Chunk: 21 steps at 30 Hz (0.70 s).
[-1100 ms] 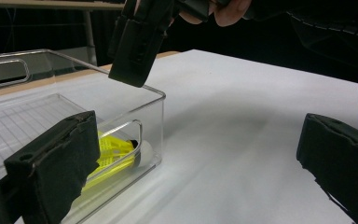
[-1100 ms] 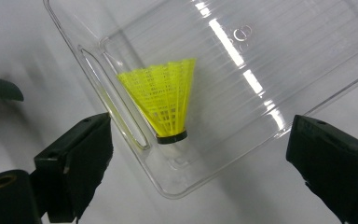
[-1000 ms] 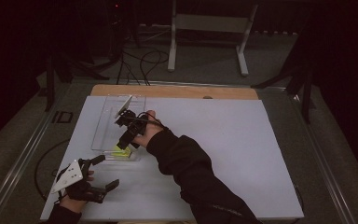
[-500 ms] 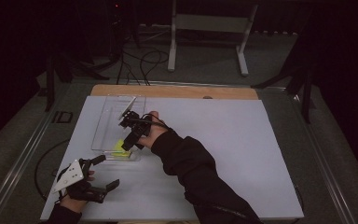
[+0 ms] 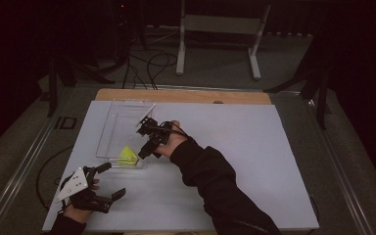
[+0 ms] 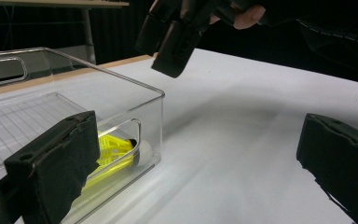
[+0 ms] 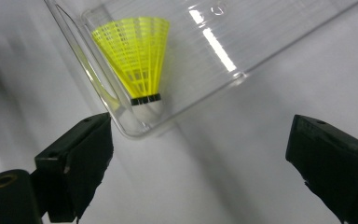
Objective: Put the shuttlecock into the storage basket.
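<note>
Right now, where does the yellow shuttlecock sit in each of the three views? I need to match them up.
High view: the yellow shuttlecock lies at the near end of the clear box, left of the right gripper.
Left gripper view: low left, behind the box's handle cutout.
Right gripper view: upper left, white cork toward the box corner.
Shared landmark: that near box corner.

Dim, dark surroundings; the white table [image 5: 274, 161] is lit overhead, with glare streaks on the clear bin [image 7: 242, 42].

shuttlecock [image 7: 137, 56]: yellow mesh, black band | bin [image 5: 122, 122]: clear | table [image 5: 254, 161]: white
</note>
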Motion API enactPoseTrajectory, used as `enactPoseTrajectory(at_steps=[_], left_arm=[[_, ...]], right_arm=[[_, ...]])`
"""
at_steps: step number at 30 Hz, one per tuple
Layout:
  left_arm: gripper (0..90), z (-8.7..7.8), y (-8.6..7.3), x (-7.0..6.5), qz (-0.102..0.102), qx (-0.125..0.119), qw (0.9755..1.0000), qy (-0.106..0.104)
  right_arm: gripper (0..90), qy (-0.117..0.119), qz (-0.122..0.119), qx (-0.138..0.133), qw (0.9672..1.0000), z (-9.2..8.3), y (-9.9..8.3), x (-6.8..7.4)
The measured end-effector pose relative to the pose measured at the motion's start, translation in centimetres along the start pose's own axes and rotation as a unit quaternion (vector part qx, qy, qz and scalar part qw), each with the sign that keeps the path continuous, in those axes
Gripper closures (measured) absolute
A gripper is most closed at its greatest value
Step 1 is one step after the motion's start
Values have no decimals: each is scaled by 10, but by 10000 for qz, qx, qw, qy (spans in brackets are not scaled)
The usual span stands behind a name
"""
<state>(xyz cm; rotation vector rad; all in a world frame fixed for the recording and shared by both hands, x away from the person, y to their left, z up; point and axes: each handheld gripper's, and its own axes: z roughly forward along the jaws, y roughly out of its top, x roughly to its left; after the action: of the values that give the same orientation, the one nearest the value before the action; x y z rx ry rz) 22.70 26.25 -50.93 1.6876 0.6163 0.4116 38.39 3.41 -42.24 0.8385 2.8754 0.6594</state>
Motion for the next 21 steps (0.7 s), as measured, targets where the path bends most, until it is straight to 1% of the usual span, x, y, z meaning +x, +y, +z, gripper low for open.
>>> enactPoseTrajectory(at_steps=[3,10,13,15,17,21], left_arm=[[0,0,0,0,1,1,10000,0],[0,1,0,0,7,12,10000,0],[0,1,0,0,-12,8,10000,3],[0,1,0,0,6,20,10000,-1],[0,1,0,0,12,25,10000,-2],[0,1,0,0,-4,15,10000,2]], right_arm=[[74,-11,2,-33,10000,-2,-7,-2],[74,-20,-29,-207,9998,-4,-24,-9],[75,7,1,-256,9997,-3,-31,-11],[75,76,12,-312,9995,-3,-36,-13],[75,70,-37,-352,9994,-2,-42,-15],[78,52,17,-396,9992,0,-55,-19]])
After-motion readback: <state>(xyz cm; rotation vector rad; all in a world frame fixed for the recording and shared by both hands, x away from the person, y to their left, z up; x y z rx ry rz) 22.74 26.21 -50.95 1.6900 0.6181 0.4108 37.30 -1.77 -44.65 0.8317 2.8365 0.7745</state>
